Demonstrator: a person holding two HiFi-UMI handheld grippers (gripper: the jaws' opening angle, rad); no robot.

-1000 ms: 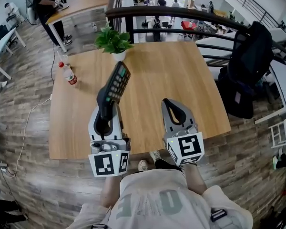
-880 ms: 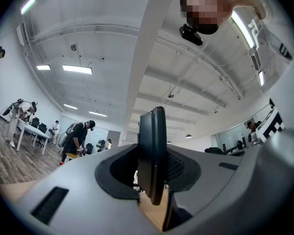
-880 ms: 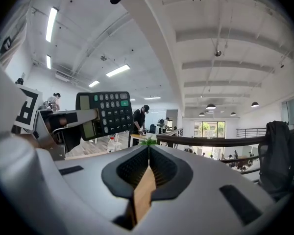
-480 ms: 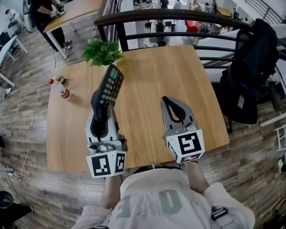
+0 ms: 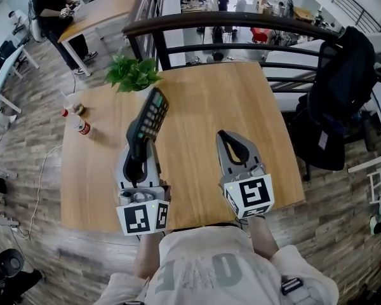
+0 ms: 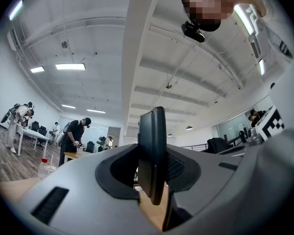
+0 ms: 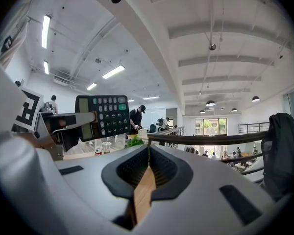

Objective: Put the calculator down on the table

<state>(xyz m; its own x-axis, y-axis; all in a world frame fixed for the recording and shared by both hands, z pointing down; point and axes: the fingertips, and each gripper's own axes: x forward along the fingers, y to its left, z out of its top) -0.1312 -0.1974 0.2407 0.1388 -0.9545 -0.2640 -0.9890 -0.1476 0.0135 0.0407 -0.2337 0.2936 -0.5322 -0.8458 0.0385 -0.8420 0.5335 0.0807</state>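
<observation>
A black calculator (image 5: 151, 115) with grey, red and green keys stands on edge in my left gripper (image 5: 138, 135), which is shut on its lower end above the wooden table (image 5: 203, 100). In the left gripper view the calculator (image 6: 152, 153) shows edge-on between the jaws. From the right gripper view the calculator (image 7: 103, 116) shows its keys at the left. My right gripper (image 5: 232, 143) is shut and holds nothing, hovering over the table's near right part.
A potted green plant (image 5: 132, 74) stands at the table's far left corner. A plastic bottle (image 5: 77, 124) and a cup (image 5: 72, 108) sit near the left edge. A dark railing (image 5: 241, 24) runs behind the table. A black bag (image 5: 336, 94) hangs on a chair at right.
Both grippers and the view have shifted forward over the table. The calculator stays held in the left gripper. The bottle now shows further left beside a cup.
</observation>
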